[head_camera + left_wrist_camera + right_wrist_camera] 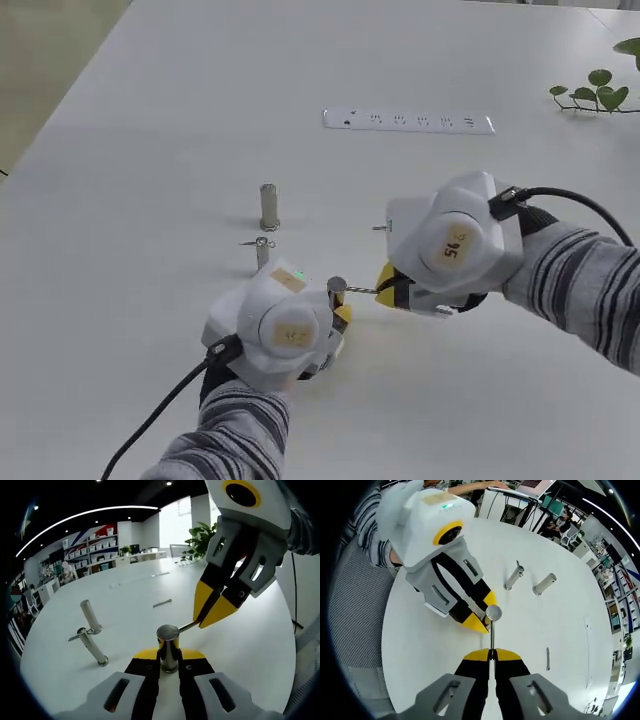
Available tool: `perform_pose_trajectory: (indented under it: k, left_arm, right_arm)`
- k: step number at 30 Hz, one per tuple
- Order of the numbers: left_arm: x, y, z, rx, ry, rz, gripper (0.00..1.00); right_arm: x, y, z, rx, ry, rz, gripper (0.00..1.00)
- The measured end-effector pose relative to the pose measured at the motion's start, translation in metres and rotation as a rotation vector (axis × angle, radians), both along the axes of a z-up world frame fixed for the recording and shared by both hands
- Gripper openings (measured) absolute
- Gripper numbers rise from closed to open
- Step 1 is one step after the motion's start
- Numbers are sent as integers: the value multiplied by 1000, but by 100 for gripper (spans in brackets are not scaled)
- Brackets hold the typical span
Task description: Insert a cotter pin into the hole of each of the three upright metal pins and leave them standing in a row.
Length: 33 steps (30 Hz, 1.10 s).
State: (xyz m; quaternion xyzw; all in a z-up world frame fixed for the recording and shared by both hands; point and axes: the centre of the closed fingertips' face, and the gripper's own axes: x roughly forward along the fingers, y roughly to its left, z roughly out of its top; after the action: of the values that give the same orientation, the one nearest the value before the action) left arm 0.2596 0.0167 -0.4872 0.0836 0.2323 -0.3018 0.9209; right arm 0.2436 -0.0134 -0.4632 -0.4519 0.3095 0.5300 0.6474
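My left gripper (338,314) (169,656) is shut on the base of an upright metal pin (337,289) (168,647). My right gripper (389,290) (491,654) is shut on a thin cotter pin (362,290) (492,637), and its tip touches the side of that pin just under the head (494,612). Behind stand two more pins. One pin (262,250) (93,646) has a cotter pin through it. The other, a bare pin (268,206) (91,615), has none. A loose cotter pin (162,603) (548,658) lies on the table.
A white power strip (408,121) lies farther back on the white table (150,150). A green plant (598,92) reaches in at the far right corner. Black cables trail from both grippers toward the person.
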Motion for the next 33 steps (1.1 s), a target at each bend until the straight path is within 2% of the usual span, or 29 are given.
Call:
perform_pose_trajectory:
  k: [33]
  left_arm:
    - [1, 0, -2, -35, 19, 59, 10]
  right_arm:
    - [-1, 22, 6, 56, 0, -1, 0]
